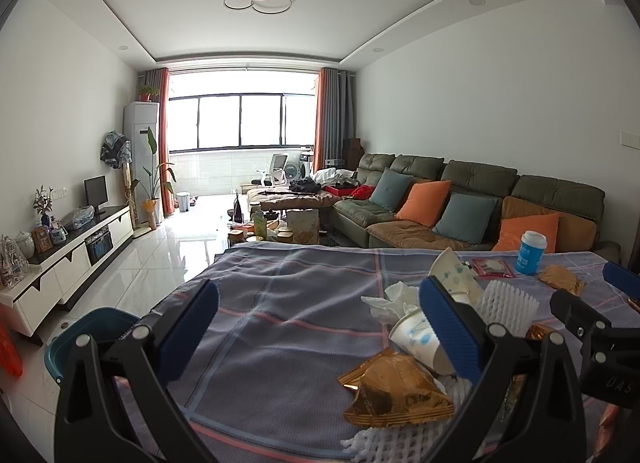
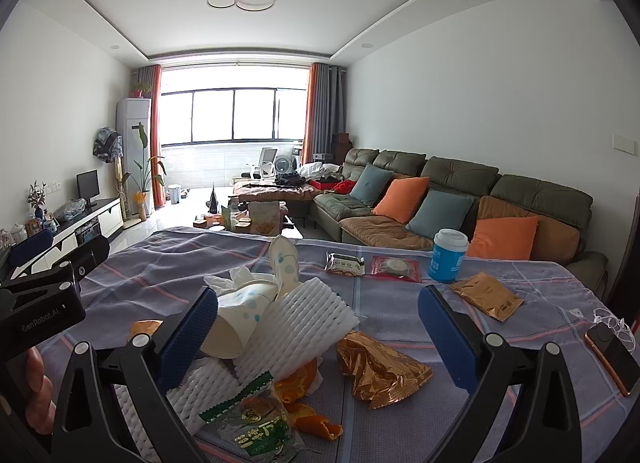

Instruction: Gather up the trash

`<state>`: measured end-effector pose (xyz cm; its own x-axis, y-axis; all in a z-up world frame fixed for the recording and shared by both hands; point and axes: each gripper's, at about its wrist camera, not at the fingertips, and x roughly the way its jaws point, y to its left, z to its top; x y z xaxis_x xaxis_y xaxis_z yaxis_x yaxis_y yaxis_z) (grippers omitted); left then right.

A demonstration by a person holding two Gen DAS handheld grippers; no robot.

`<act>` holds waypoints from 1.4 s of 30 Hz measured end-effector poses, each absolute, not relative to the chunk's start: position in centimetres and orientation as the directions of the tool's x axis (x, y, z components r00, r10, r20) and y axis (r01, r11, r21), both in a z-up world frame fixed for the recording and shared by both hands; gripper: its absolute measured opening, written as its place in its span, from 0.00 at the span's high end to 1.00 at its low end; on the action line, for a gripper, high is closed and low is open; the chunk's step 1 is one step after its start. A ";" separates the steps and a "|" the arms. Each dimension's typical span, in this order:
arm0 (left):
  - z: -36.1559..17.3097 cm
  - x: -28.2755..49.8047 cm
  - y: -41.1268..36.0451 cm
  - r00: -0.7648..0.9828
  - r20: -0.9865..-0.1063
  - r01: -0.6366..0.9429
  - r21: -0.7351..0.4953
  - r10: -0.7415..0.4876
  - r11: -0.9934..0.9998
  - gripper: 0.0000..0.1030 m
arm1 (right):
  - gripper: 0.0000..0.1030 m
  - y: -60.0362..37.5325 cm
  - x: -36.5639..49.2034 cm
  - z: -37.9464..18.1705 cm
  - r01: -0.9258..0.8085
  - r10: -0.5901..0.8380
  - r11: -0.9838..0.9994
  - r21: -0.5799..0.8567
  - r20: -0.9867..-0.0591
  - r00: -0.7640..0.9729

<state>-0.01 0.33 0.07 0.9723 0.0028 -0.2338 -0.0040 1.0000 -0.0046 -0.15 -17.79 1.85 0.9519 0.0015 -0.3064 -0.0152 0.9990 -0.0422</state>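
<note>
Between the spread-apart, empty right gripper (image 2: 318,333) and left gripper (image 1: 320,327), the crinkly gold snack wrapper (image 2: 382,371) looks light, slippery; pinch its crimped edge.

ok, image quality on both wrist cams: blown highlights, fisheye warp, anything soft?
Left wrist: window blown out to white, glare streak on the floor tiles, ceiling edges bowed, dark vignette in the corners; gold wrapper up close stays sharp. Right wrist: same clipped window, tablecloth evenly lit with no hard shadows, phone stretched at the rim.
</note>
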 end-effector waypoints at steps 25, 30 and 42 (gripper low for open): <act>-0.4 0.6 0.5 0.964 -0.266 0.002 -0.007 -0.003 1.000 0.03 | 0.03 -18.4 1.2 1.5 -0.026 0.016 0.999 -0.025 -0.337 0.941; -0.5 0.9 0.5 0.960 -0.280 0.011 -0.005 -0.012 1.000 0.03 | 0.03 -18.4 1.6 1.3 -0.036 0.027 0.999 -0.020 -0.349 0.937; -0.5 1.4 0.3 0.955 -0.296 0.021 -0.001 -0.020 1.000 0.03 | 0.03 -18.4 1.8 1.4 -0.033 0.024 0.999 -0.021 -0.350 0.936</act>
<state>1.41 0.34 -0.53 0.9550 -0.0200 -0.2960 0.0205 0.9998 -0.0013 1.80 -18.39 1.42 0.9364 0.0236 -0.3502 -0.0330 0.9992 -0.0211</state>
